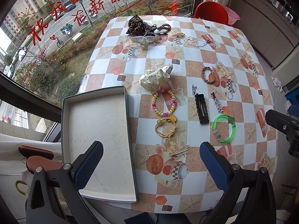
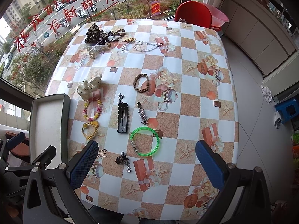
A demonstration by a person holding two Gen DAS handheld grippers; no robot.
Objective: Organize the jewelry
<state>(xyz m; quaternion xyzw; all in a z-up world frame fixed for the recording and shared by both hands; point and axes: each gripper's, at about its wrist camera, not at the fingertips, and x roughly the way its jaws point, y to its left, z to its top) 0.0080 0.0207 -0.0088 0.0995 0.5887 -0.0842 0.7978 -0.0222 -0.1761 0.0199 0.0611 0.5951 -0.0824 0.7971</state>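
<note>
Jewelry lies scattered on a checkered tablecloth (image 1: 196,59). An open white-lined box (image 1: 97,141) sits at the table's left edge, empty; it also shows in the right wrist view (image 2: 46,127). My left gripper (image 1: 151,160) is open and empty, over the box edge and a beige hair clip (image 1: 179,150). My right gripper (image 2: 146,162) is open and empty, above a green bangle (image 2: 144,141) and a dark earring (image 2: 121,159). Nearby lie a black clip (image 2: 122,117), a bead bracelet (image 2: 92,109), a yellow hair tie (image 2: 90,129), a star clip (image 2: 142,114) and a braided tie (image 2: 141,83).
A polka-dot scrunchie (image 2: 89,86) lies beside the box. At the far end lie a leopard scrunchie (image 2: 94,33), a clear clip (image 2: 97,48) and a silver chain (image 2: 147,45). A red chair (image 2: 193,15) stands behind the table. A window runs along the left.
</note>
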